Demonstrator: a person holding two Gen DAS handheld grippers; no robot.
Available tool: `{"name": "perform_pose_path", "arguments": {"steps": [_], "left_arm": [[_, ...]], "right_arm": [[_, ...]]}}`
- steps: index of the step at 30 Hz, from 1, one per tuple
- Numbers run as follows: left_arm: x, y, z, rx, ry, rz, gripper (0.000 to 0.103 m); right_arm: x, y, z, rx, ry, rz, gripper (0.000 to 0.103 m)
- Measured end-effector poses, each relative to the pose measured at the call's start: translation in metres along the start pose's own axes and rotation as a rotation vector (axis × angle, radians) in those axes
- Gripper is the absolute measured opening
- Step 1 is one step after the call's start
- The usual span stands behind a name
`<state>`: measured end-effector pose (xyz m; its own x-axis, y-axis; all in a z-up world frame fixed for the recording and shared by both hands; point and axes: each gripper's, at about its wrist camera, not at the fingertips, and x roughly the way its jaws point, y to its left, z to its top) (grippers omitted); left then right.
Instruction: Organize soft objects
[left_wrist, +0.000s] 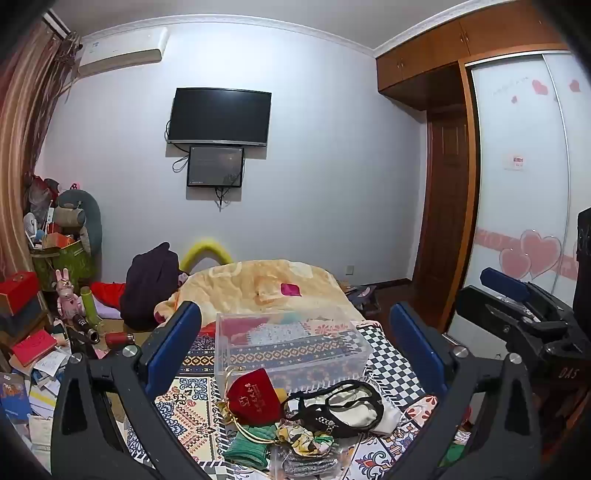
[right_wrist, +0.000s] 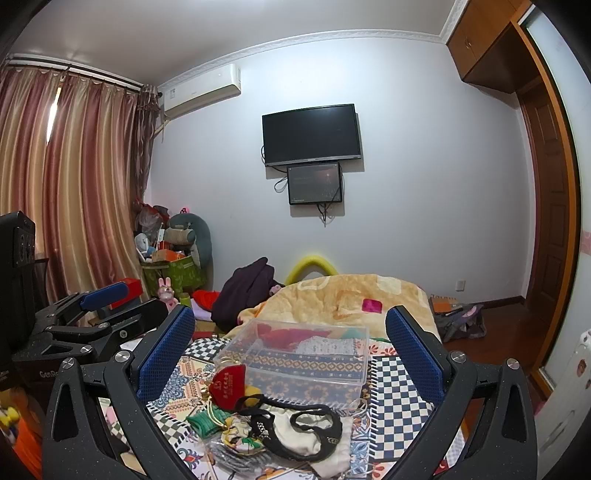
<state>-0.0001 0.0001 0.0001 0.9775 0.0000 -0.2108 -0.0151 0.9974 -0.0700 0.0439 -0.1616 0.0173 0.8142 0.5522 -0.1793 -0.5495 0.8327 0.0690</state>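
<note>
Two grippers' jaws apart, soft pile (left_wrist: 306, 417), clear box (right_wrist: 295, 354)

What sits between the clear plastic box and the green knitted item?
The red pouch lies between the clear plastic box and the green knitted item; both wrist views show it.

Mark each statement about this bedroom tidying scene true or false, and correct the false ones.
1. The clear plastic box stands on the patterned bed cover. True.
2. The left gripper is shut on the red pouch. False: its jaws are wide open and hold nothing.
3. The green knit item lies inside the box. False: it lies on the cover, in front of the box.
4. The right gripper is open. True.
5. The television shows a bright picture. False: its screen is dark.
</note>
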Motion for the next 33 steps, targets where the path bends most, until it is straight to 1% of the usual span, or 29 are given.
{"name": "perform_pose_path", "arguments": {"steps": [12,13,25,33], "left_arm": [[-0.0069,-0.0059,0.0021,-0.008,-0.004,-0.005,0.103],[-0.0005,-0.0034,-0.001,-0.003,-0.001,-0.001,0.103],[-0.0041,-0.003,0.0066,0.006,-0.008,0.005,0.103],[-0.0036,-0.0017,0.0032,0.021,-0.014,0.002,0.103]], "right_arm": [[-0.0015,0.0013,0.0036,0.005,-0.009,-0.001,0.103],[-0.0025,0.0011,0.0026,0.004,-0.01,-0.002,0.103],[-0.0033,-0.0005,0.0009,0.005,-0.016,-0.003,0.103],[-0.0025,-0.0011,-0.0005,0.004,-0.013,-0.002,0.103]]}}
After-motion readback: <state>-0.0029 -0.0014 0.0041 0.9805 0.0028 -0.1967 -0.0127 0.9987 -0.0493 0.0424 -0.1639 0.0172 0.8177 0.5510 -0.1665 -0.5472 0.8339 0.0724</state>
